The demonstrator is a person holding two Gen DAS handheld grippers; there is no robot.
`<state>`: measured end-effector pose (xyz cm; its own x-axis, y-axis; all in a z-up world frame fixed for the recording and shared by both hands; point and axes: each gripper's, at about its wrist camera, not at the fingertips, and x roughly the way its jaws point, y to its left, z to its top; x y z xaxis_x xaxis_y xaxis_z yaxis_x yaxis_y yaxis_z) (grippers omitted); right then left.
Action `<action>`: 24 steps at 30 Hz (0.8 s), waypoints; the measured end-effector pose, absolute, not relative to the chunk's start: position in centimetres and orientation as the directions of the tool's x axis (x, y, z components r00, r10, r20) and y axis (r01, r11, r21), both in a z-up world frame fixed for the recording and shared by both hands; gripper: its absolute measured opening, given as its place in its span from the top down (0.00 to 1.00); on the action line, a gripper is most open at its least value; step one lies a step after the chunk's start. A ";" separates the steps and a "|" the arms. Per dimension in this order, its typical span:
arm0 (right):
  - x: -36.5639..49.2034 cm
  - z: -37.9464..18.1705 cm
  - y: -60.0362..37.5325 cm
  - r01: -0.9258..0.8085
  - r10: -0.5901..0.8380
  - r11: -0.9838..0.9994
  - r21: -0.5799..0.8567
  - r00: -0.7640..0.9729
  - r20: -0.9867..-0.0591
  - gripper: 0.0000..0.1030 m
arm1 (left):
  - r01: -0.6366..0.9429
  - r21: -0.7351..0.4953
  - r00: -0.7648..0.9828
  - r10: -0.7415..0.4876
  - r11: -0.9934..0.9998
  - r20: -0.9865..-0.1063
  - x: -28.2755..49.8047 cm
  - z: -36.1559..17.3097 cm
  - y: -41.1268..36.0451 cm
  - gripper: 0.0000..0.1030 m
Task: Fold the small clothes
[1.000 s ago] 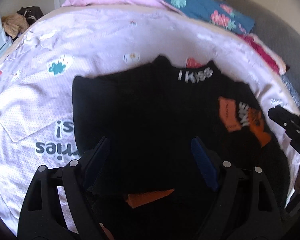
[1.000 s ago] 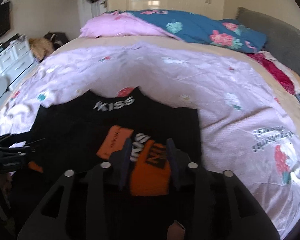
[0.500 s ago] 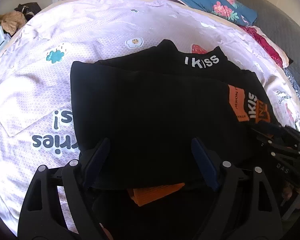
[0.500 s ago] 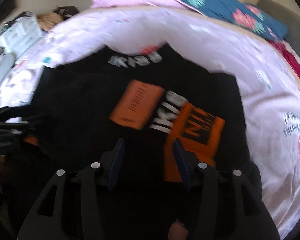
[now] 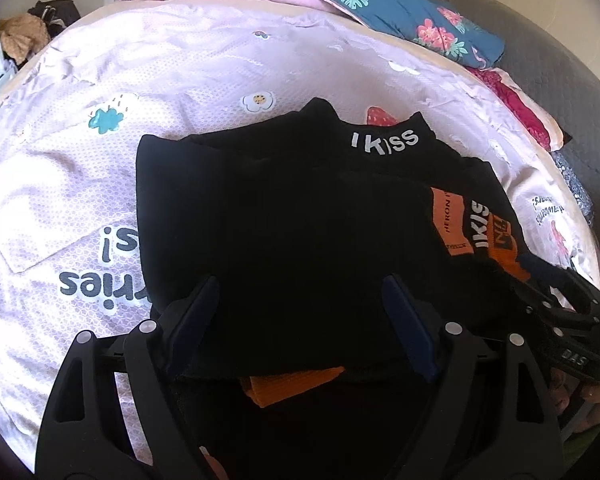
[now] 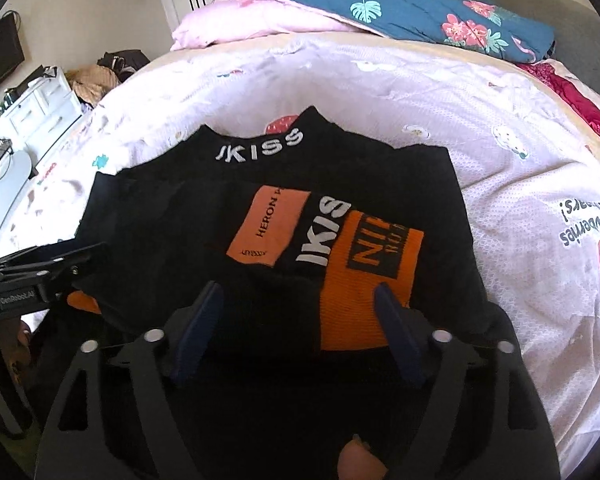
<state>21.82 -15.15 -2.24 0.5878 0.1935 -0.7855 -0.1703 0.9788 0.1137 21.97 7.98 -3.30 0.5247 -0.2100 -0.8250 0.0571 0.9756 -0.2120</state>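
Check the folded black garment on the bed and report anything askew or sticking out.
The black garment lies folded on the bedsheet, but an orange flap pokes out from under its near edge, between the left gripper's open fingers. The far collar edge also sits slightly offset from the folded layer.

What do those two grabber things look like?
Both are black plastic claws with two arms each, cut with long slots and joined by silver round pins. Their fingers have dark blue pads. The left gripper shows small white lettering on its side in the right view; the right gripper shows white letters on its side in the left view.
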 end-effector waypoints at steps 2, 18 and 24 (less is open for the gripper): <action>21.6 -1.8 -15.2 -0.168 0.198 0.978 0.120 0.601 -0.774 0.08 | 0.050 -0.210 0.534 -0.204 0.977 -0.821 21.8 -3.0 8.0 0.12; 20.7 -0.5 -15.1 -0.169 0.215 0.976 0.138 0.626 -0.749 0.04 | 0.038 -0.218 0.561 -0.201 0.975 -0.803 21.4 -1.6 8.5 0.09; 20.5 -0.1 -15.0 -0.161 0.211 0.977 0.140 0.635 -0.743 0.04 | 0.043 -0.215 0.568 -0.201 0.976 -0.798 21.1 -1.0 8.6 0.09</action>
<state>20.52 -15.02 -0.06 0.6350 0.2108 -0.7432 -0.1610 0.9770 0.1395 21.06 8.57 -1.01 0.5678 -0.2009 -0.7983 0.0432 0.9757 -0.2148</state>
